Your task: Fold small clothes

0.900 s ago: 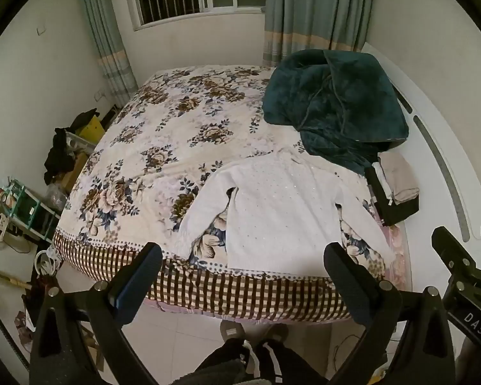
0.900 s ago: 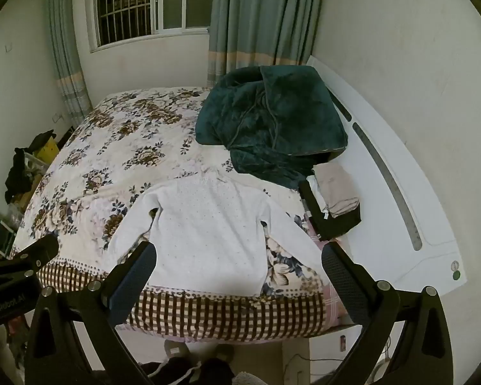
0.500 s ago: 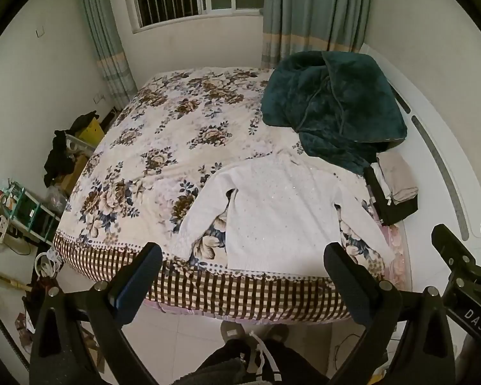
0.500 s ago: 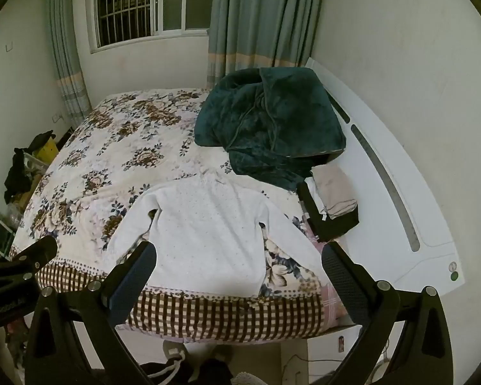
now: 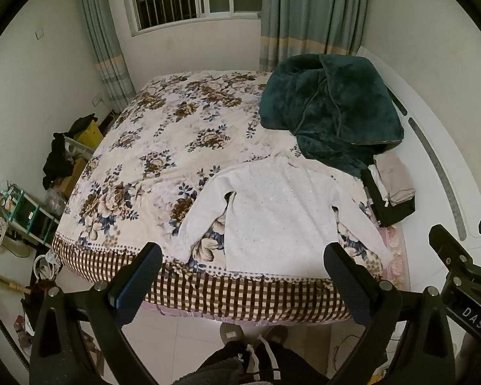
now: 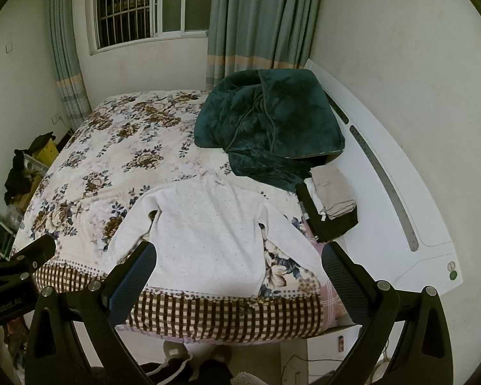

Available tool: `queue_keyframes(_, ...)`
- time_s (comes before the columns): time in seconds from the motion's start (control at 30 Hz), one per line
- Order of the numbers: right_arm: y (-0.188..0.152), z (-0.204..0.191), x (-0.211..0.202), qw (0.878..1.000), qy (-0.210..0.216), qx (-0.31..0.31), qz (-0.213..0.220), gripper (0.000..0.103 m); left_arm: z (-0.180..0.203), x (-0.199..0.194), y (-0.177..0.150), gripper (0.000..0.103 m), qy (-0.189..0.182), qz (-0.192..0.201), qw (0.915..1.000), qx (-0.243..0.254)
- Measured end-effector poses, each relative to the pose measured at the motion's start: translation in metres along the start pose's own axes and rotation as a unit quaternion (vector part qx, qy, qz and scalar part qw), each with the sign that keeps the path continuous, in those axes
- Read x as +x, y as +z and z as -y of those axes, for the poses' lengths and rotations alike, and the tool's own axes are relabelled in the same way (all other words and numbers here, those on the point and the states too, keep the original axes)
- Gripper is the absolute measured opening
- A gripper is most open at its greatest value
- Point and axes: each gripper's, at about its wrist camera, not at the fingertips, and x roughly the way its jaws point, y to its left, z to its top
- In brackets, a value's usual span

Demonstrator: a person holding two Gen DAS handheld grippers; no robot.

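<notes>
One sweater (image 5: 272, 211) lies flat, face down or up I cannot tell, at the bed's (image 5: 176, 134) near edge, sleeves spread. Both claws, left (image 5: 243, 276) and right (image 6: 240, 272), hang apart above the hem. Best to pinch one sleeve cuff first and fold inward.

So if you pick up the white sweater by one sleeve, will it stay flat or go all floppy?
Probably floppy: the white sweater lies limp and flat on the bed, so it should droop. It looks thin, likely light. Being soft knit, it probably won't slip easily.

Dim indoor light, dark vignette corners, strong fisheye bending, sharp focus
</notes>
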Motion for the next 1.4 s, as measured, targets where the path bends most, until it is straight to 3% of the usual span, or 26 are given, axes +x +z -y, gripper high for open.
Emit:
queue_keyframes(0.63,0.021,-0.002,-0.023,1.0,0.011,0.01,0.0,0.103,-0.001,-0.003,0.005,0.103,0.0,0.008,1.0,0.0)
queue_keyframes(1.4,0.019,-0.001,-0.023,1.0,0.015,0.014,0.003,0.103,-0.002,-0.008,0.008,0.103,0.0,0.012,0.9999,0.0)
